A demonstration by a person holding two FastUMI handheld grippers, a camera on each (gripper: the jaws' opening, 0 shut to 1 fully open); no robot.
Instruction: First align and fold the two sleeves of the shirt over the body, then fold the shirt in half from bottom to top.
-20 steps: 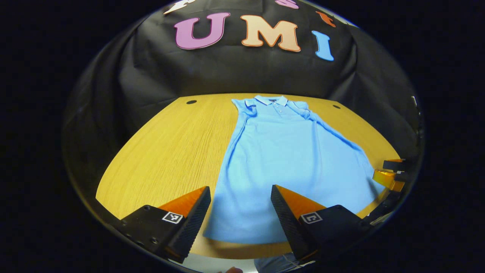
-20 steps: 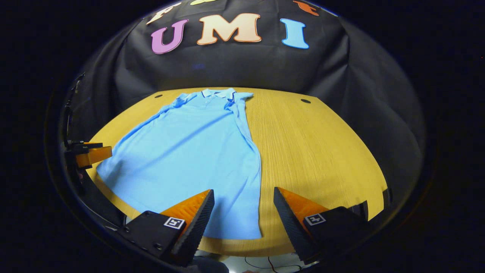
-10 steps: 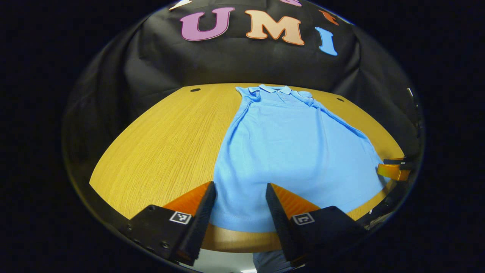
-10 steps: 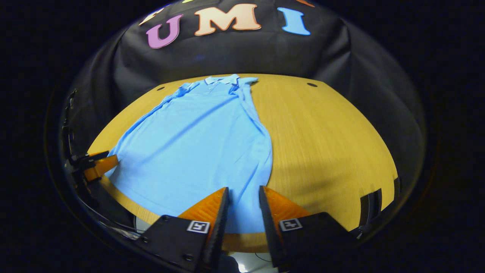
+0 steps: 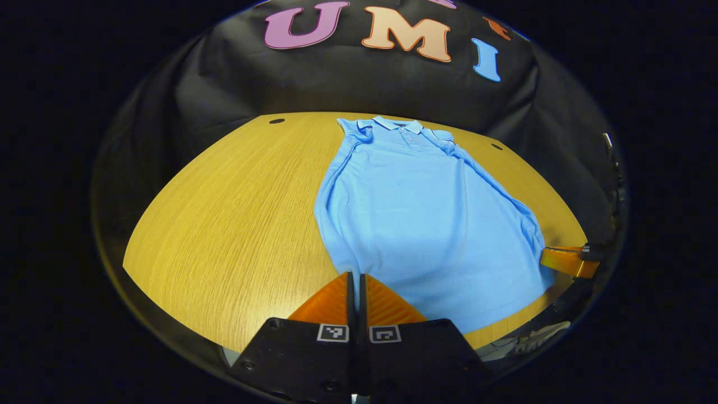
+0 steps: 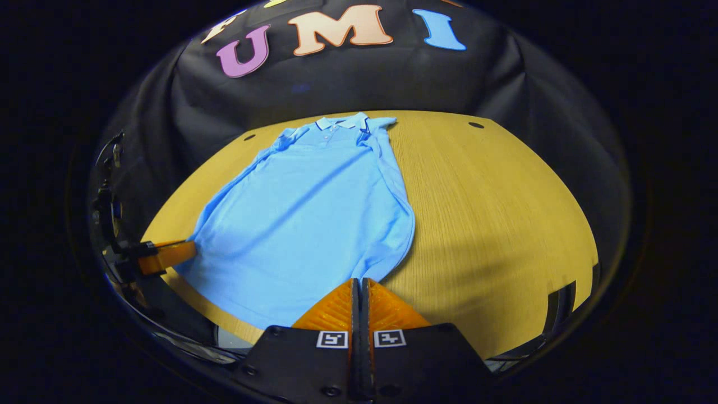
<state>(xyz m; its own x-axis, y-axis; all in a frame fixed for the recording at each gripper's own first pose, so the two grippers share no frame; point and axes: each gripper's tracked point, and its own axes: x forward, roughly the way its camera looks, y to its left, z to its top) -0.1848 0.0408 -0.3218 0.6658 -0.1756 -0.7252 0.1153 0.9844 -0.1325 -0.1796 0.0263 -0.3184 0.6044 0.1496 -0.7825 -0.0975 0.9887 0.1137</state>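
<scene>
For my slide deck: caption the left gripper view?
Left gripper shut on the blue shirt's bottom corner, sleeves already folded, on a wooden table.

Shirt (image 5: 426, 213) flat on the tabletop (image 5: 235, 213), collar (image 5: 399, 123) at the far edge toward the booth wall, hem at the near edge. Sleeves folded in over the body. Left tongs (image 5: 353, 280) at the near left hem corner, fingers pressed together on the cloth. Right tongs (image 6: 359, 286) at the near right hem corner, likewise closed on the cloth. Bare tabletop left of the shirt in the left gripper view, right of it in the right gripper view.
</scene>
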